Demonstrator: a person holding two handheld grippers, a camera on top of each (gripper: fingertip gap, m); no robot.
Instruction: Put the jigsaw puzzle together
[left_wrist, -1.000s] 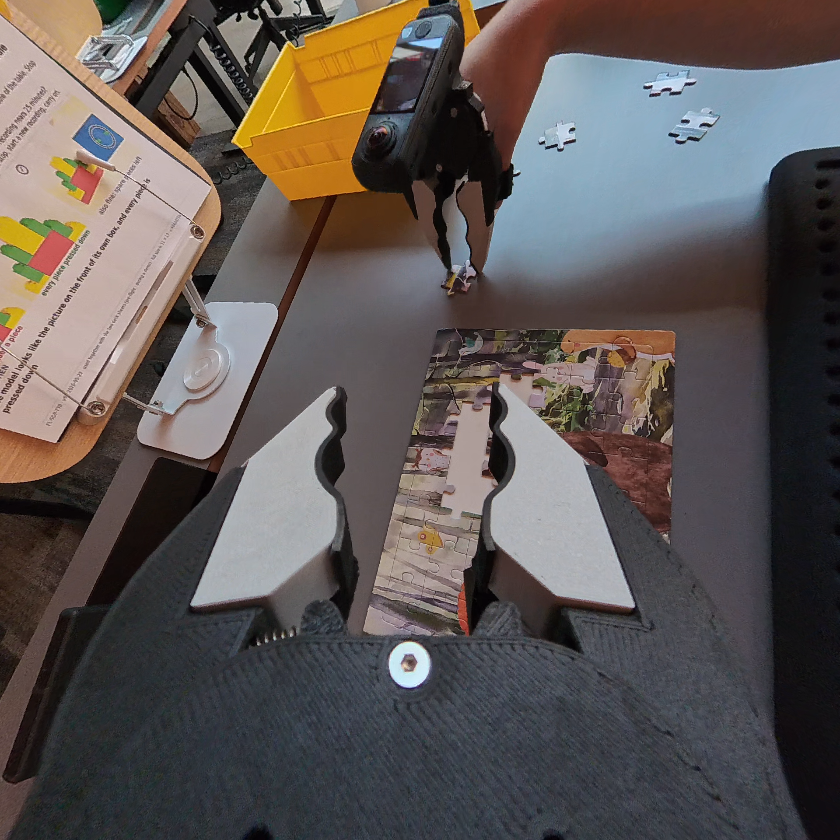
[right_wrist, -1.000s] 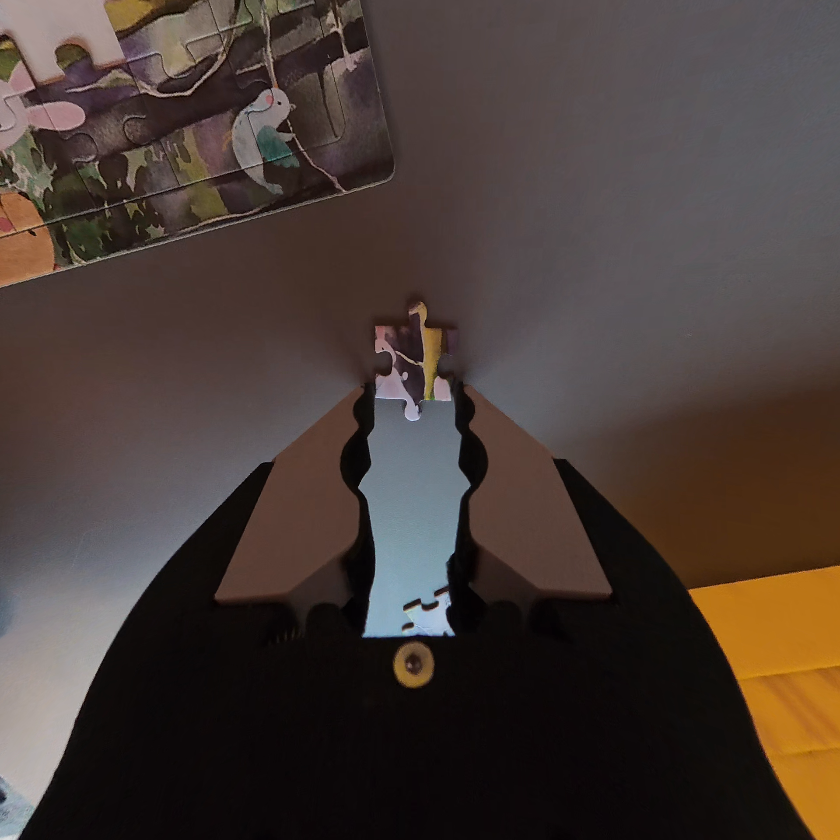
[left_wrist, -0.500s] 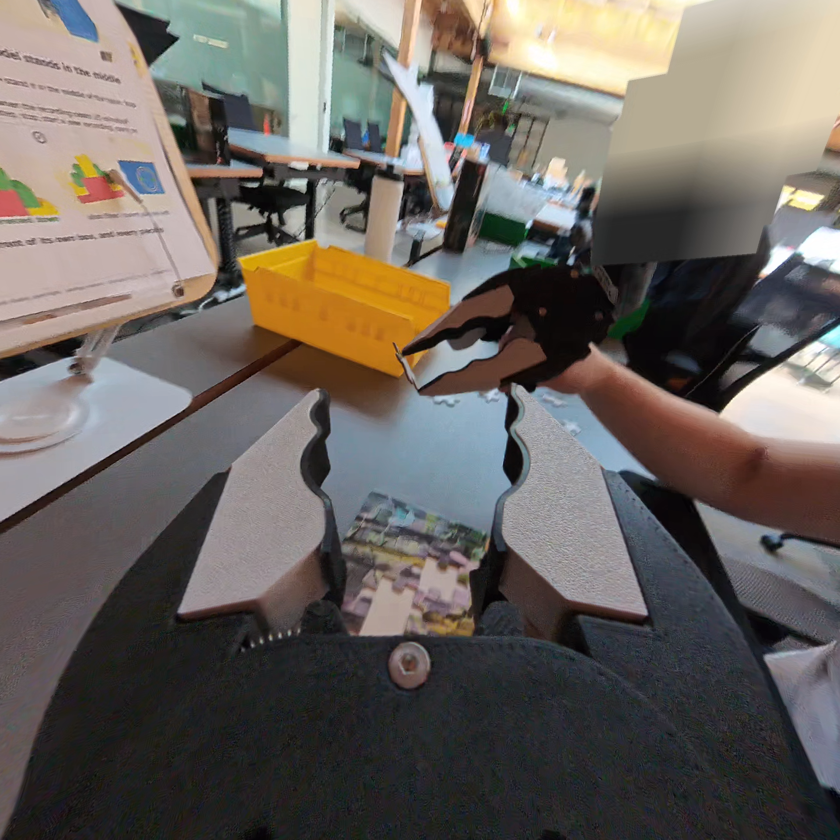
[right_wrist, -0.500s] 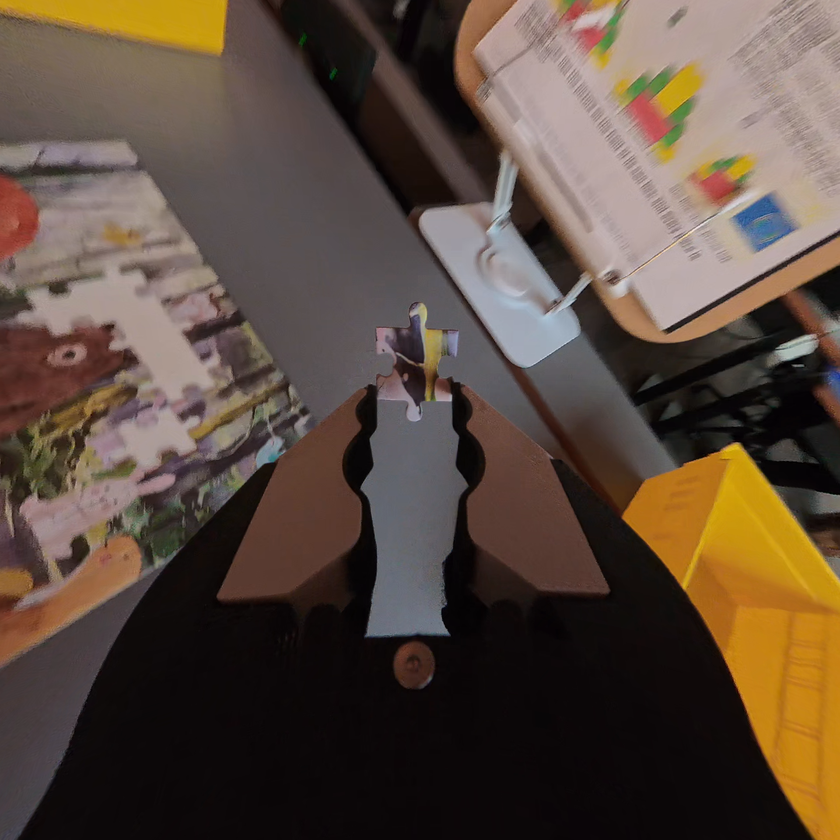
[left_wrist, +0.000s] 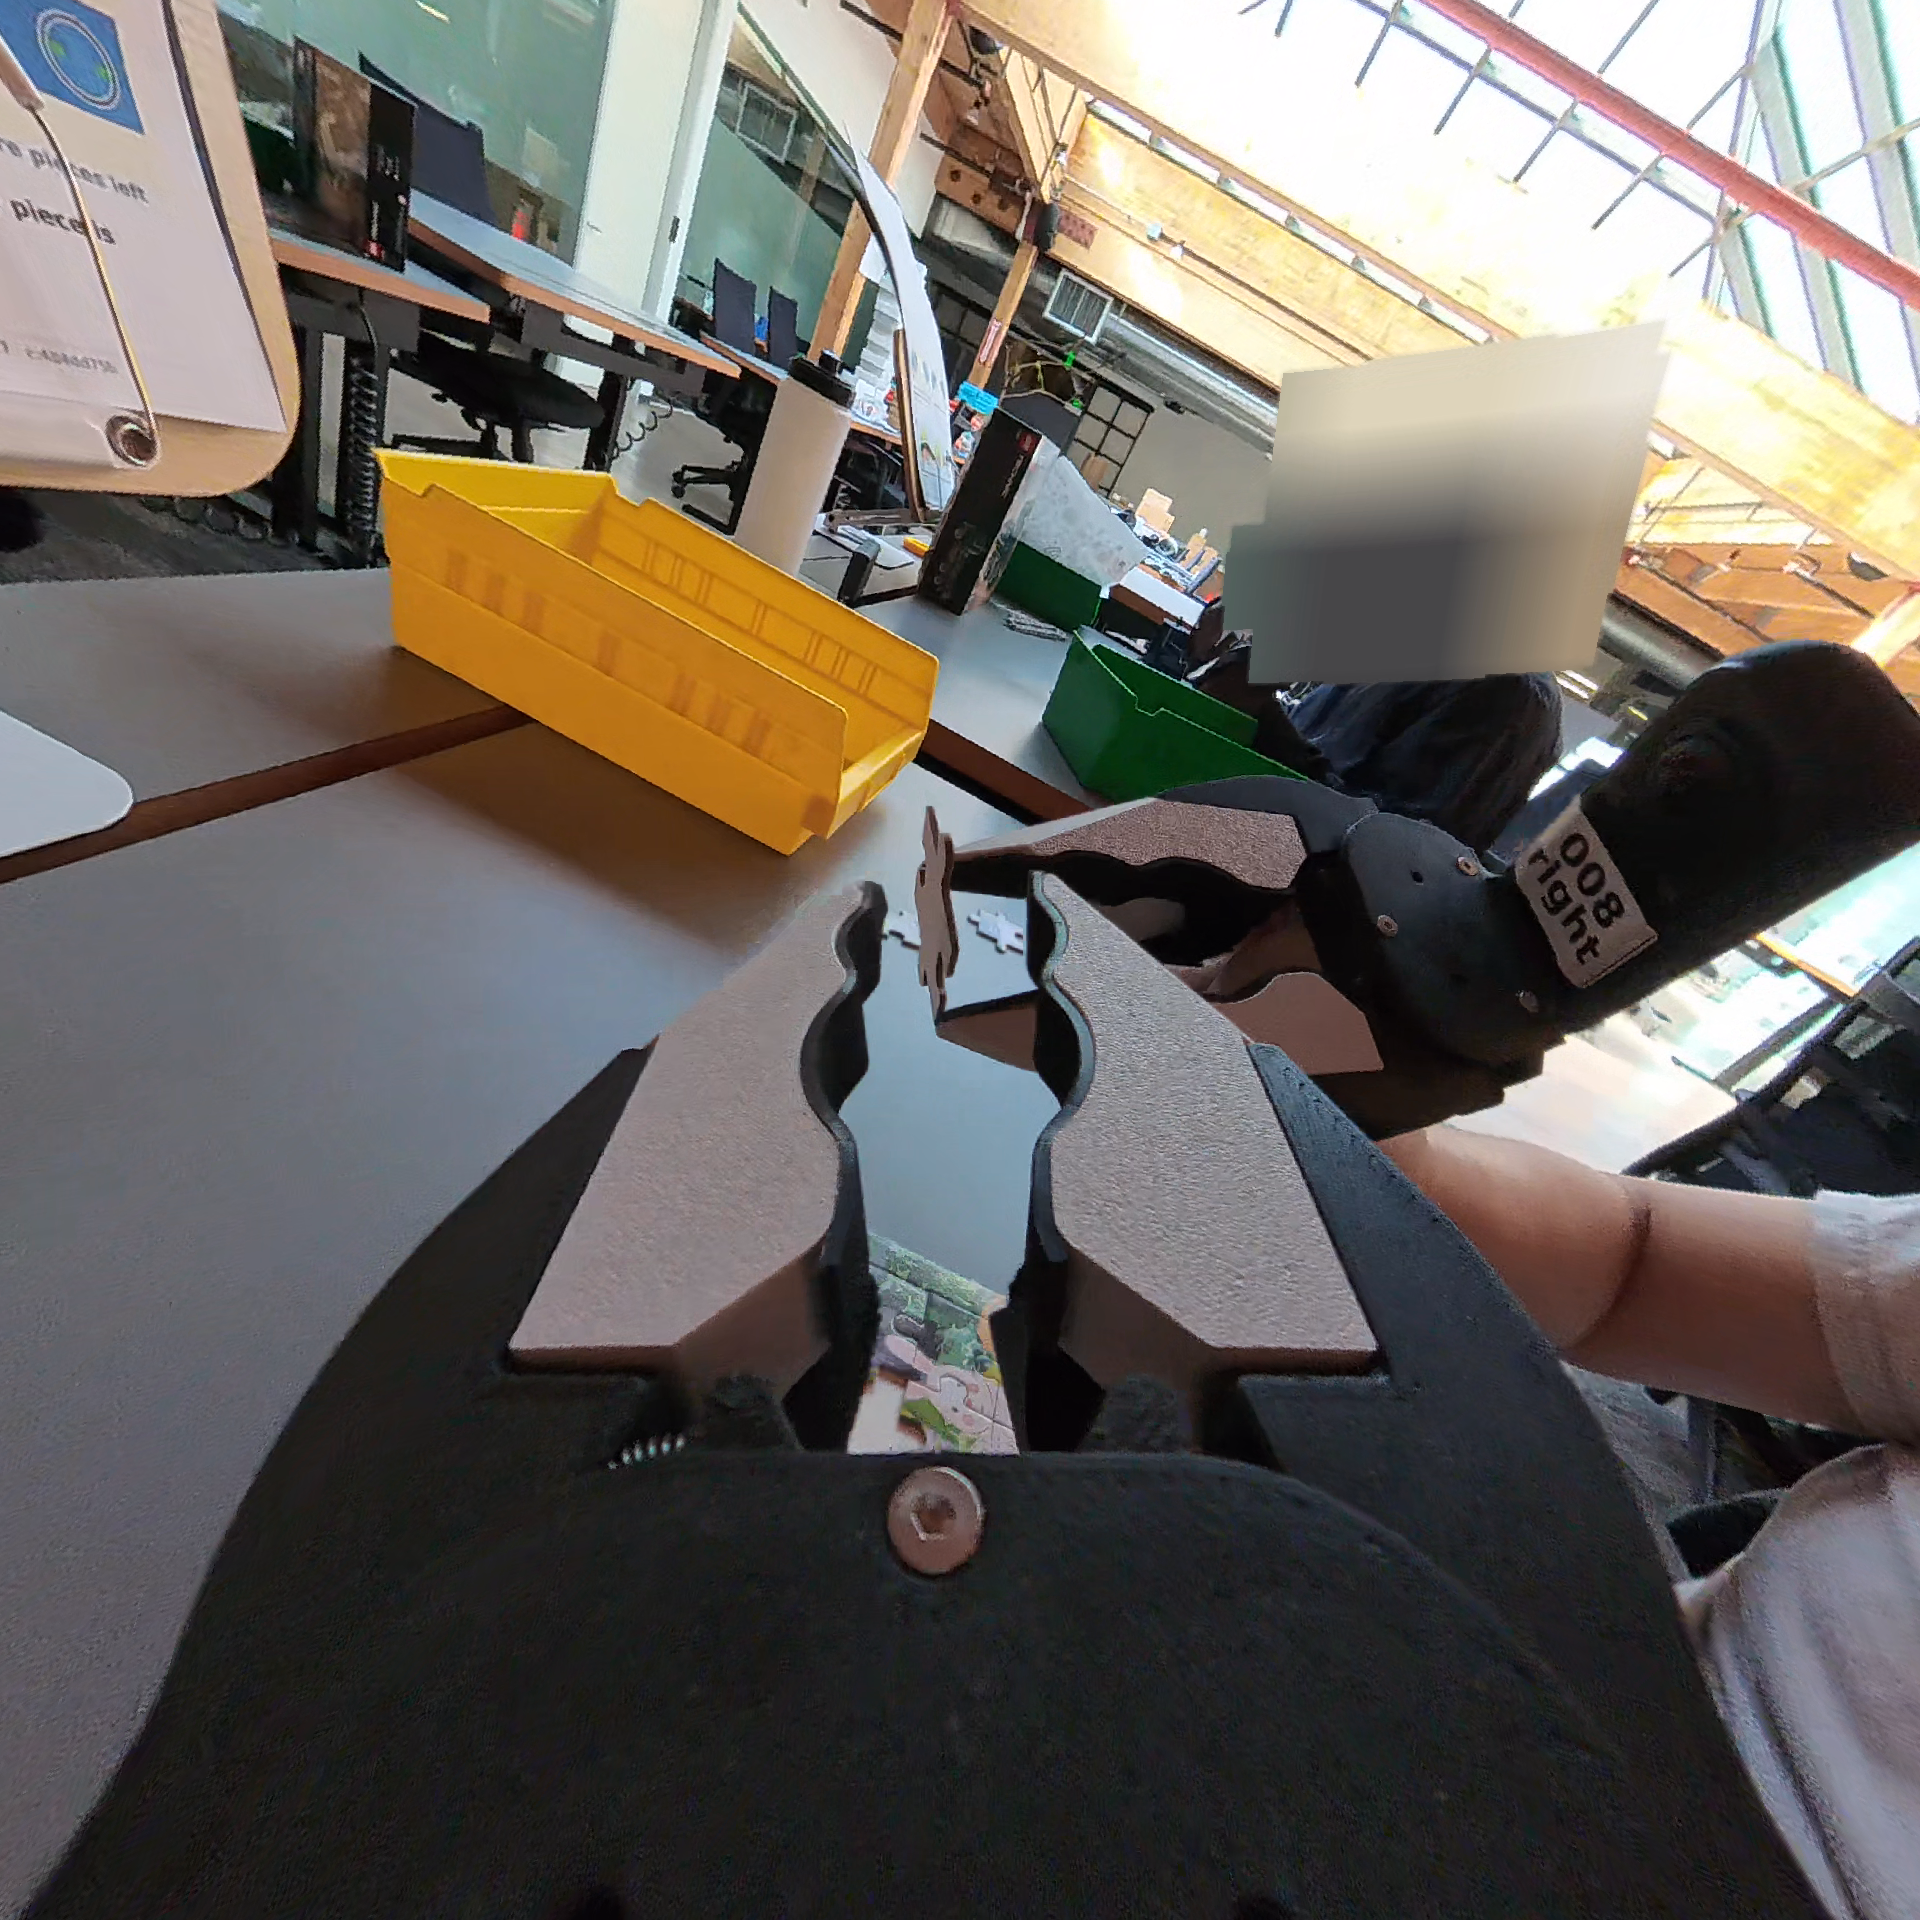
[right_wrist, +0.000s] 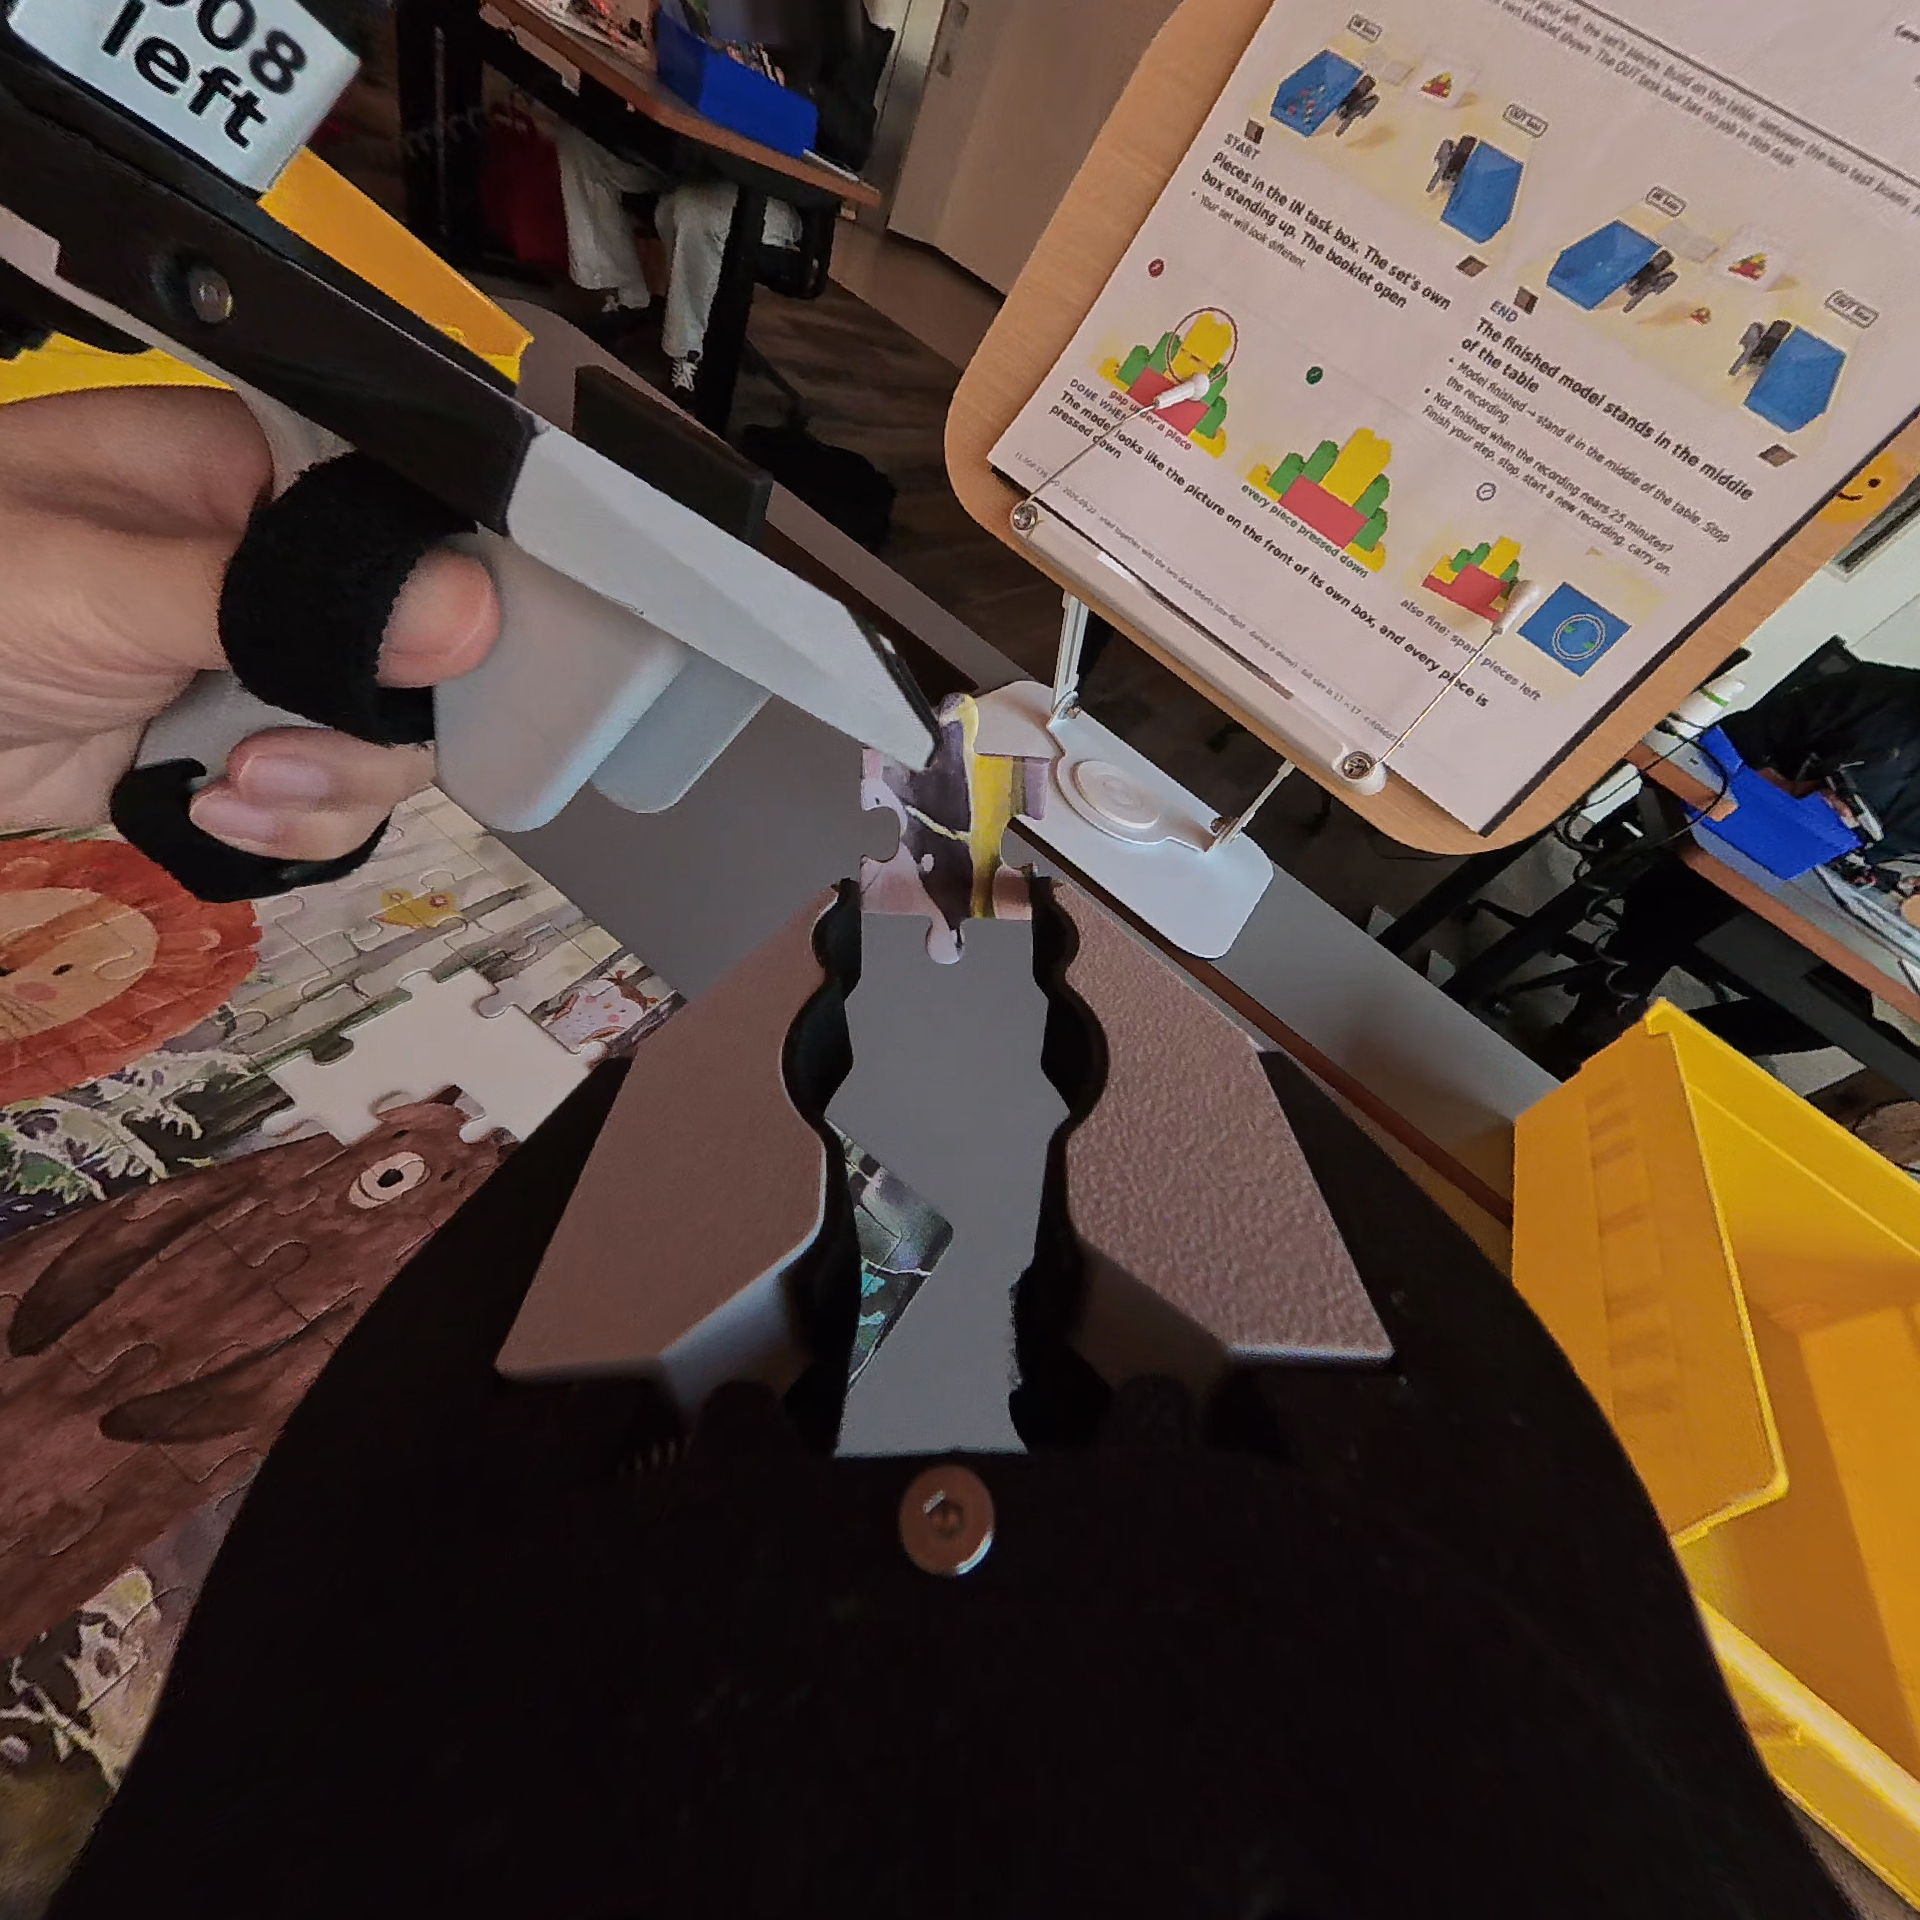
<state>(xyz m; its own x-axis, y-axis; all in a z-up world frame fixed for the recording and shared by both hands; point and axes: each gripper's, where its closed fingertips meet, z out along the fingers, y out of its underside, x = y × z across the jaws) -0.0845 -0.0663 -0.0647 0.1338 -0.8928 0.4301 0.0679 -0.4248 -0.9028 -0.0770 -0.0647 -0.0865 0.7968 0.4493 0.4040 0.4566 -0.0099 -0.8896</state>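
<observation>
— What hems me in on the worktop (left_wrist: 312, 1039)?

— From the left wrist camera, the yellow bin (left_wrist: 644, 634) stands along the far edge; bare worktop lies between it and my left gripper (left_wrist: 951, 914).

— And straight ahead?

— My right gripper (left_wrist: 940, 935) crosses in from the right, its puzzle piece (left_wrist: 935, 925) upright between my left fingertips.

— On the right camera?

— The document stand (right_wrist: 1153, 821) sits just beyond the piece, the assembled puzzle (right_wrist: 208, 1143) lies below left, the bin at right.

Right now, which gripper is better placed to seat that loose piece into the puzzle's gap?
Right. The right gripper already grips the puzzle piece; the left gripper is open and empty, one fingertip only touching it.
</observation>
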